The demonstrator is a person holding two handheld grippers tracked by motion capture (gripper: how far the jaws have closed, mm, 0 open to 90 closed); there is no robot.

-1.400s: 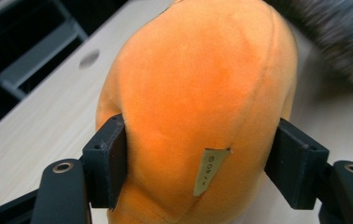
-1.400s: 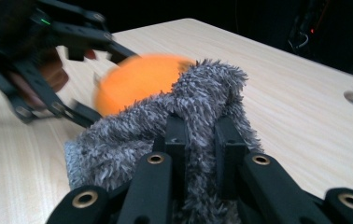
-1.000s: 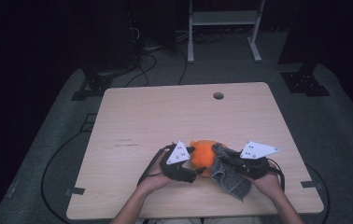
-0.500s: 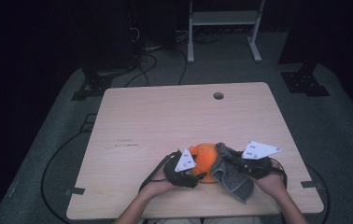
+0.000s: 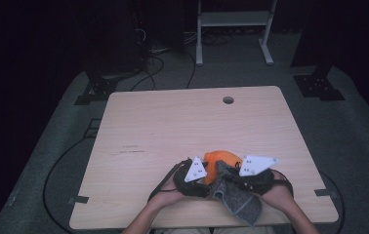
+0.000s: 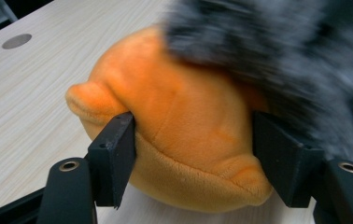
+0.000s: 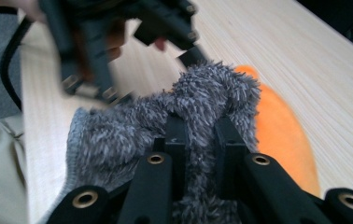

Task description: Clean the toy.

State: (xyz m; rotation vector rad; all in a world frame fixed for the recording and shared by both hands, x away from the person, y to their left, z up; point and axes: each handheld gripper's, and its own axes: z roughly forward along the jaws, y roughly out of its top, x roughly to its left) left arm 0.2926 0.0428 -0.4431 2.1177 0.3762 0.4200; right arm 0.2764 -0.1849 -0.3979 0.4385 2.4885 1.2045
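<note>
An orange plush toy (image 5: 221,158) lies on the wooden table (image 5: 173,126) near its front edge. My left gripper (image 6: 193,135) is shut on it, its black jaws pressing into both sides of the toy (image 6: 184,121). A grey fuzzy cloth (image 5: 238,197) hangs over the toy's right side and trails toward the front edge. My right gripper (image 7: 200,126) is shut on a bunched fold of that cloth (image 7: 165,121), with the orange toy (image 7: 282,135) just beyond it. In the high view the left gripper (image 5: 194,178) and right gripper (image 5: 246,178) sit close together.
A round cable hole (image 5: 228,100) sits near the table's far edge. Black cables (image 5: 60,165) run over the grey floor at the left. A white frame (image 5: 231,29) stands behind the table. The other gripper (image 7: 118,42) shows blurred near the cloth.
Both grippers have drifted toward each other and slightly nearer the front edge. The grey cloth has shifted further over the orange toy.
</note>
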